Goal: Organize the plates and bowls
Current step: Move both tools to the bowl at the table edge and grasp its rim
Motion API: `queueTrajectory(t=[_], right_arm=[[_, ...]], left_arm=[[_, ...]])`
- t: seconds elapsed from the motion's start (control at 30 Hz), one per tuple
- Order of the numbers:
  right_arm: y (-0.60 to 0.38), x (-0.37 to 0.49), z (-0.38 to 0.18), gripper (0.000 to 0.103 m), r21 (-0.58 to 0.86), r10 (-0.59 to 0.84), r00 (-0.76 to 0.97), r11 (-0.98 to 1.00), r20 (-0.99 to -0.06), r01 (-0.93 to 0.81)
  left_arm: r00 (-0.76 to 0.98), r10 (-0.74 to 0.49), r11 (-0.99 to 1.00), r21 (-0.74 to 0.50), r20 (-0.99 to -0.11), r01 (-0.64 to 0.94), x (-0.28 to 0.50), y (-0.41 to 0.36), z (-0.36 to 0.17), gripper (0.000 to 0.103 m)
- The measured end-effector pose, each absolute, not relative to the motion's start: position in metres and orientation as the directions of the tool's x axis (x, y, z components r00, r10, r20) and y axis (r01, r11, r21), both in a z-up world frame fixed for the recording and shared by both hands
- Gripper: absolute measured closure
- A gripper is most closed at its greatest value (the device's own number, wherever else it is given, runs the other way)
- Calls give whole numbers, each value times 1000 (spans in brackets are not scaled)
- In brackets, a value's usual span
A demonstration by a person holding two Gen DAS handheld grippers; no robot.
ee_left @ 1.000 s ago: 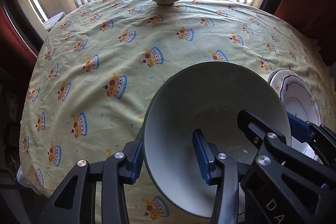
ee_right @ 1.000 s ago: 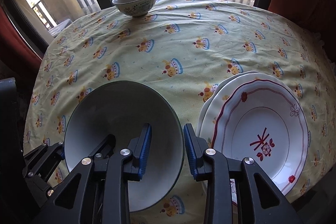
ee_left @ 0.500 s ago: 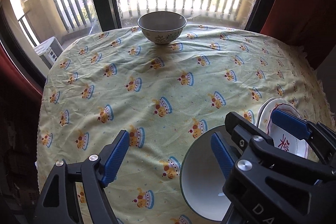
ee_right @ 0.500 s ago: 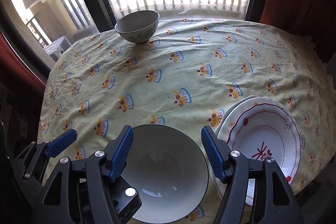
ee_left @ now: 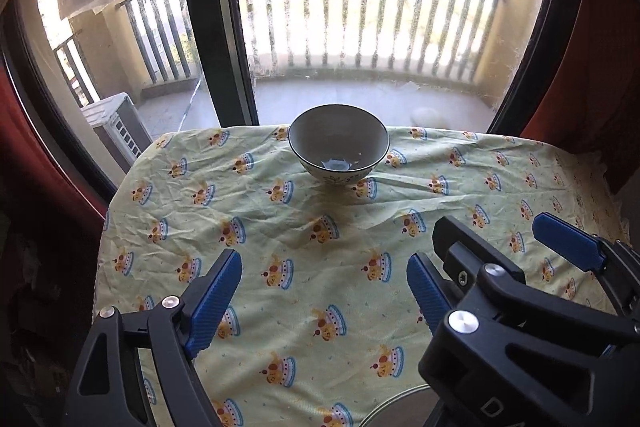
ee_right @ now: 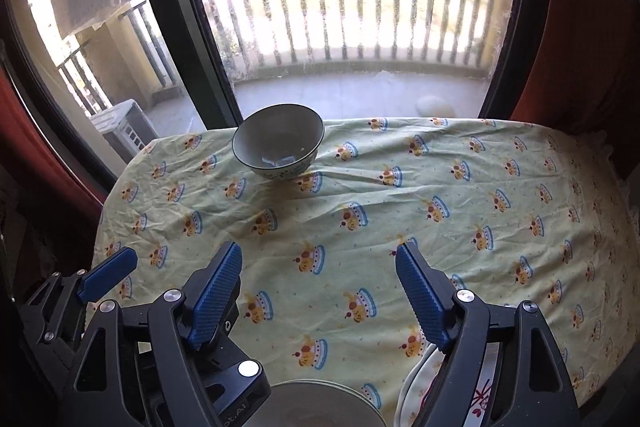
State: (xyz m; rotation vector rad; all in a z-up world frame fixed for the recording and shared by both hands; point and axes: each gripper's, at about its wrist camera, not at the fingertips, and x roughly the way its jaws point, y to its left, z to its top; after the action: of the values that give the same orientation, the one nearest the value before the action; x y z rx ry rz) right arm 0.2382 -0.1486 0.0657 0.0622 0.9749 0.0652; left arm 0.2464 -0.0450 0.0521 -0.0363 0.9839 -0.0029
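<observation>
Down at the very bottom edge, the big white bowl (ee_right: 324,405) is mostly cut off, just an arc of its dark rim poking out between the gripper bodies, mouth up as far as I can tell. Right next to it the red-trimmed plates (ee_right: 420,387) are half buried behind the right gripper (ee_right: 318,291), so how many are stacked there is anyone's guess. Both tools hang over bare cloth: the right one's blue fingers (ee_right: 420,295) are spread wide and opening with nothing between them, and same deal for the left gripper (ee_left: 324,297), wide, opening, empty. In the left wrist view the right gripper's black frame blocks the whole lower right corner. The wrinkly yellow tablecloth (ee_left: 280,219) with the cake print runs back to the small patterned bowl (ee_left: 338,143), sitting upright at the far edge near the window, opening facing up; it's round, so no real long axis. Something pale sits in its bottom, hard to make out. The balcony railing (ee_left: 360,15) is washed out by glare.
</observation>
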Motion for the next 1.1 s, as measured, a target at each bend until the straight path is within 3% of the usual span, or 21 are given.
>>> queueTrajectory(t=[0.6, 0.97, 1.1], right_arm=[[-149, 372, 38, 21, 87, 150, 537, 986, -830, -141], [-142, 429, -9, 21, 100, 155, 524, 986, -838, -131], [-139, 445, -25, 27, 94, 142, 515, 988, -846, -119]], left_arm=[[535, 140, 981, 44, -833, -188, 362, -37, 21, 19], [516, 181, 973, 75, -837, -219, 412, -30, -15, 32], [502, 165, 974, 62, -849, -216, 428, -27, -31, 41]])
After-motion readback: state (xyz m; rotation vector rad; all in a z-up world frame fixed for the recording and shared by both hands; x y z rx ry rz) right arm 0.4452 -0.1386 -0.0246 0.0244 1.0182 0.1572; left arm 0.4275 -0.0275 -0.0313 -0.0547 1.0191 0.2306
